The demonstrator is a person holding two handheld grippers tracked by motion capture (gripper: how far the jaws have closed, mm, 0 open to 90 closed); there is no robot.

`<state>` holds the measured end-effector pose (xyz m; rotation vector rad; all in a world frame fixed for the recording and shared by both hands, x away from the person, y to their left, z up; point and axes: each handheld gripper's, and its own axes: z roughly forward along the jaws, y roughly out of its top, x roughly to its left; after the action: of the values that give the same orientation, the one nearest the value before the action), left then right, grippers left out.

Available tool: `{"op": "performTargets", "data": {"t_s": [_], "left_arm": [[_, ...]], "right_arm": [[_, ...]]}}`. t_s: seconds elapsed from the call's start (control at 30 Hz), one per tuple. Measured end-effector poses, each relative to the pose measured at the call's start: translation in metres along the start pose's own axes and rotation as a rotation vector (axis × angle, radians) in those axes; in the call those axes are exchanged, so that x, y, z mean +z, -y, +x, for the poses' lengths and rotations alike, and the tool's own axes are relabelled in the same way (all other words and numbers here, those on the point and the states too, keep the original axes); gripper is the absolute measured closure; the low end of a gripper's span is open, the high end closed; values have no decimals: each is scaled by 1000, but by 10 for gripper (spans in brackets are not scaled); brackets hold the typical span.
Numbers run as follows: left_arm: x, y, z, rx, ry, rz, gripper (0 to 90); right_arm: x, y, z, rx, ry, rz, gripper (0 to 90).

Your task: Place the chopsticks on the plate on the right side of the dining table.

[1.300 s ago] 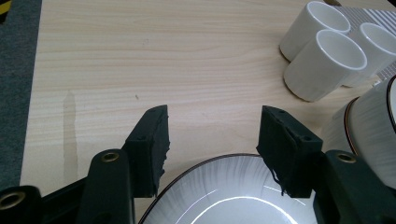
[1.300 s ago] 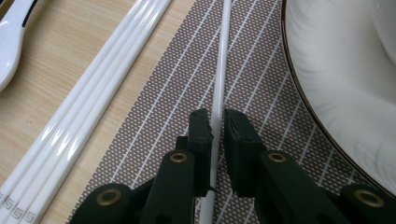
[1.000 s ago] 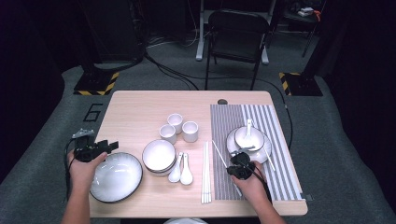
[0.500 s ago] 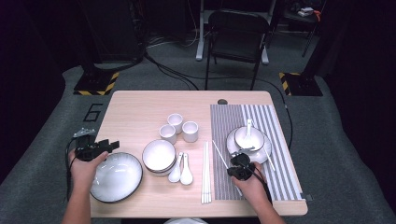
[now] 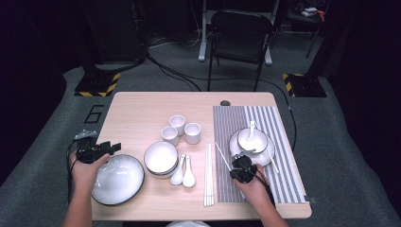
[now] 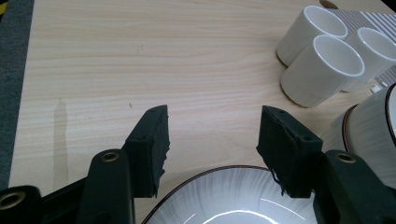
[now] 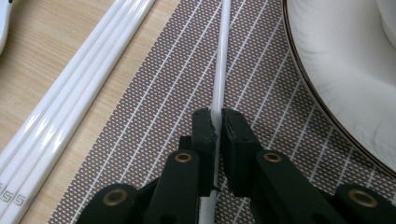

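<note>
Studio-like lab: dark curtains, floor cables (image 5: pixel 175 71), hazard-taped stand bases (image 5: pixel 97 85).

The light wooden table (image 5: pixel 137 111) carries a grey striped placemat (image 5: pixel 283 177) across its 3 o'clock side. Near the middle stand three white cups (image 5: pixel 181 129) in a tight cluster. At 6 o'clock from them sits a stack of small white bowls (image 5: pixel 161 158), with two white soup spoons (image 5: pixel 183 171) just beside it and a bundle of white chopsticks (image 5: pixel 208 175) beyond. A large ribbed white bowl (image 5: pixel 118 179) sits at 8 o'clock.
</note>
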<state>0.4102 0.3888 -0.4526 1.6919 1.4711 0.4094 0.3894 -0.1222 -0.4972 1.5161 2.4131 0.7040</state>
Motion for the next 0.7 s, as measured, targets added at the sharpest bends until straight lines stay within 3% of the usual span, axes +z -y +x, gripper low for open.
{"op": "performTargets", "data": {"t_s": [0.3,0.4,0.7], "left_arm": [[0,0,1,9,0,0,433],[1,0,0,8,-1,1,433],[1,0,0,8,0,2,434]], "right_arm": [[0,-2,-2,8,-15,15,850],[0,-2,-3,-13,-8,9,851],[0,-2,-5,32,-25,8,852]]}}
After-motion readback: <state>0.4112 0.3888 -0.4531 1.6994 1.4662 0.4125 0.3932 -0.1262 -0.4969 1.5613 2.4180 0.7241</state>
